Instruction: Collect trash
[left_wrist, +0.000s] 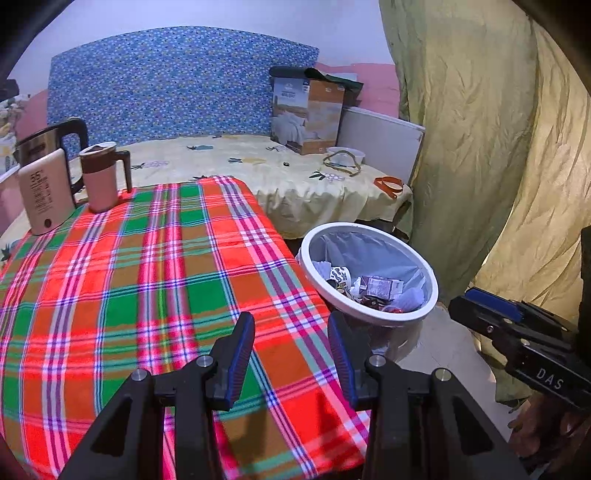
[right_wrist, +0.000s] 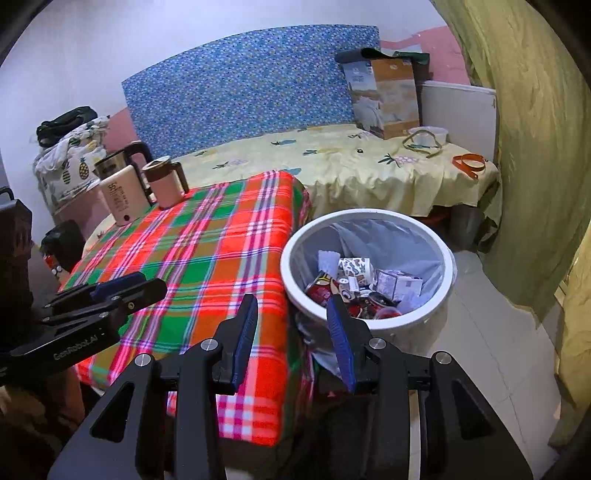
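Note:
A white-rimmed trash bin (left_wrist: 354, 225) (right_wrist: 369, 214) with a grey liner stands on the floor beside the table's right edge. It holds mixed trash (left_wrist: 373, 290) (right_wrist: 354, 288): wrappers, a small box and red packets. My left gripper (left_wrist: 290, 321) hovers open over the plaid tablecloth (left_wrist: 147, 277) with nothing between its blue pads. My right gripper (right_wrist: 291, 301) hangs open and empty over the table's corner, just short of the bin's near rim. Each gripper shows in the other's view, the right gripper (left_wrist: 465, 301) at the right edge and the left gripper (right_wrist: 151, 282) at the left.
A brown-lidded mug (left_wrist: 101, 177), a steel kettle (left_wrist: 48, 142) and a cream appliance (left_wrist: 44, 195) stand at the table's far left. Behind is a bed with a yellow sheet (left_wrist: 236, 162), a cardboard box (left_wrist: 306, 114), a white bowl (left_wrist: 345, 153) and an orange strap (left_wrist: 388, 184). A green curtain (left_wrist: 480, 147) hangs right.

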